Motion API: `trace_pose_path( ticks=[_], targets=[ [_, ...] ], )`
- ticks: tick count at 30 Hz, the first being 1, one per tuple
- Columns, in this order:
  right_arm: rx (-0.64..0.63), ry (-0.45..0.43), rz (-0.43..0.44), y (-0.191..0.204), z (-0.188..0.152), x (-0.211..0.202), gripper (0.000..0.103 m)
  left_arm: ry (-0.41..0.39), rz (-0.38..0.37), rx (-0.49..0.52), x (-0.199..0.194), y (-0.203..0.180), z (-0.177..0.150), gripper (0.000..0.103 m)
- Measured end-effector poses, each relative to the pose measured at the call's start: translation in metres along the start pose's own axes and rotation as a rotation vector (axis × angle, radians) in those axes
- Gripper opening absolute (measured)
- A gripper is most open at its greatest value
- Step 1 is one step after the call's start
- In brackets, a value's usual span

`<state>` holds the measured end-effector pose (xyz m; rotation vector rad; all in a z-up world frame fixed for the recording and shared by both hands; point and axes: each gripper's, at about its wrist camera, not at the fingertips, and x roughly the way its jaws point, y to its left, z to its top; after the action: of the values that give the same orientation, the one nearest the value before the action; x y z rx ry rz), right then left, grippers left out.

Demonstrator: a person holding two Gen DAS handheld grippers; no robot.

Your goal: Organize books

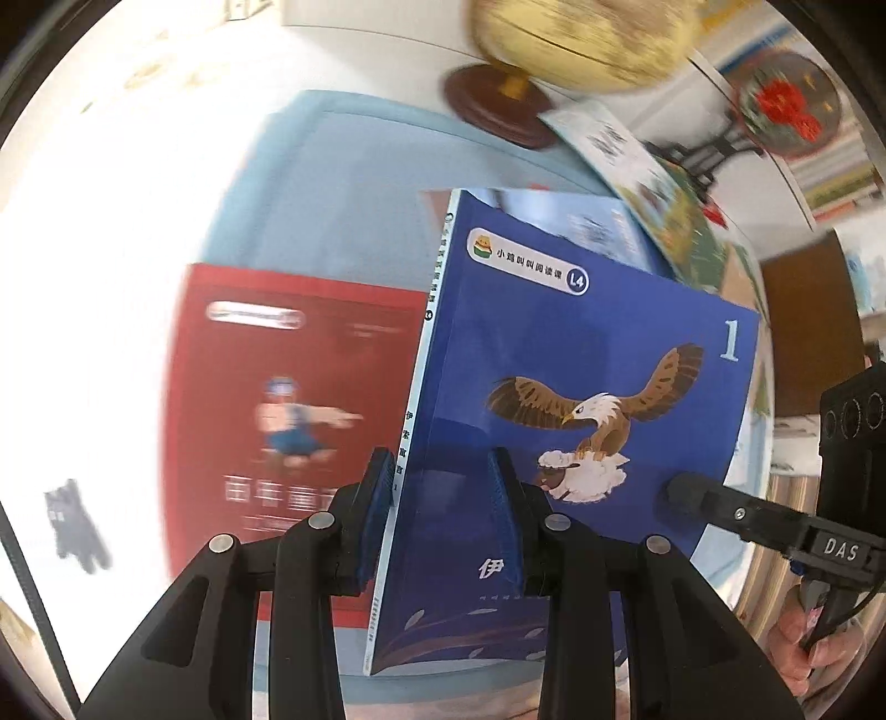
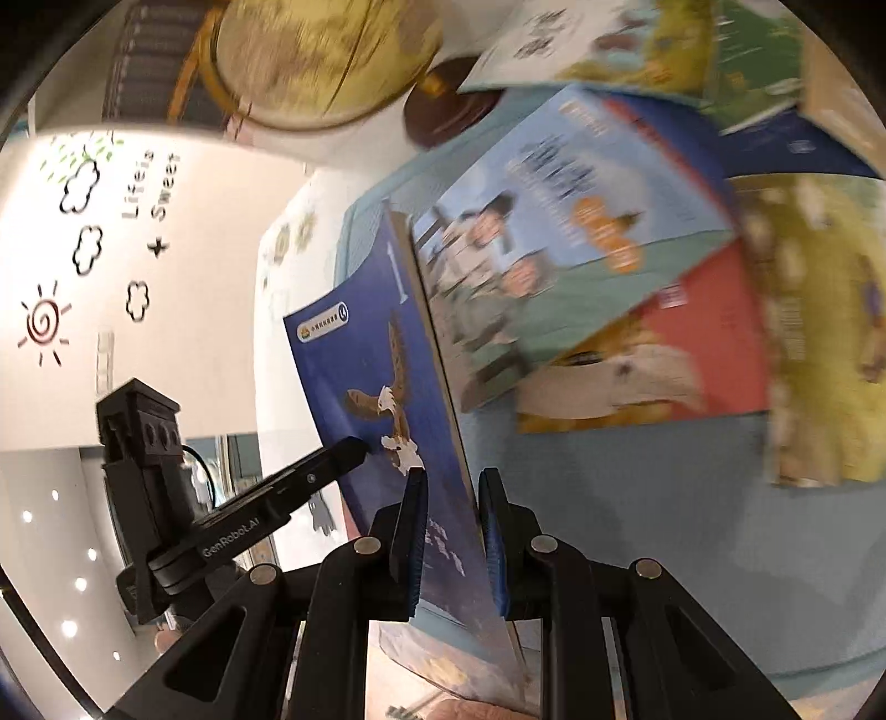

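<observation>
Two handheld grippers share one book above a light blue mat: the left gripper [image 1: 443, 515] is clamped on the spine edge of a blue eagle book [image 1: 581, 387], its blue pads [image 1: 379, 509] pressing either side of the cover, while the right gripper [image 2: 451, 531] pinches the same blue eagle book [image 2: 376, 365] along another edge, its pads [image 2: 412, 531] closed against both faces. The book is held tilted off the surface, cover showing an eagle gripping a sheep, a white numeral 1 in the corner and an L4 label near the top. In the left wrist view a finger of the right gripper [image 1: 714, 507] touches the cover beside the sheep; in the right wrist view a finger of the left gripper [image 2: 332, 459] rests against the cover near the eagle. Behind the book, a red book [image 1: 288, 399] lies flat on the mat [image 1: 343, 183], just beside the lifted volume. Beyond it in the right wrist view, several picture books [image 2: 581, 249] lie overlapping and fanned across the mat. Farther back stands a yellow globe [image 1: 581, 39] on a dark round wooden base [image 1: 493, 105], with a red ornament on a black stand [image 1: 786, 105] to its right.
</observation>
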<state>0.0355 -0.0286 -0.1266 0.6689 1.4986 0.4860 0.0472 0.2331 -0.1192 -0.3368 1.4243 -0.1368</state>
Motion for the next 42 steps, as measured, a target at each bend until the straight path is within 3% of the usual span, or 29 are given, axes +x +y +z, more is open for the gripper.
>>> trace_pose_path(
  ticks=[10, 16, 26, 38, 42],
  targets=[
    [-0.041, 0.101, -0.026, 0.037, 0.007, 0.085, 0.019, 0.005, 0.038, -0.106, 0.0, 0.084, 0.007, 0.031],
    [-0.033, 0.124, -0.065, 0.04, 0.014, 0.117, 0.019, 0.031, 0.036, -0.146, 0.018, 0.109, 0.013, 0.031],
    [-0.006, 0.118, -0.145, 0.039, 0.016, 0.137, 0.02, 0.066, 0.054, -0.159, 0.037, 0.128, 0.021, 0.031],
    [0.008, 0.098, -0.218, 0.047, 0.015, 0.14, 0.02, 0.099, 0.073, -0.129, 0.047, 0.12, 0.026, 0.036],
    [0.028, 0.052, -0.15, 0.039, 0.015, 0.119, 0.02, 0.039, 0.111, -0.095, 0.031, 0.11, 0.029, 0.036]
  ],
)
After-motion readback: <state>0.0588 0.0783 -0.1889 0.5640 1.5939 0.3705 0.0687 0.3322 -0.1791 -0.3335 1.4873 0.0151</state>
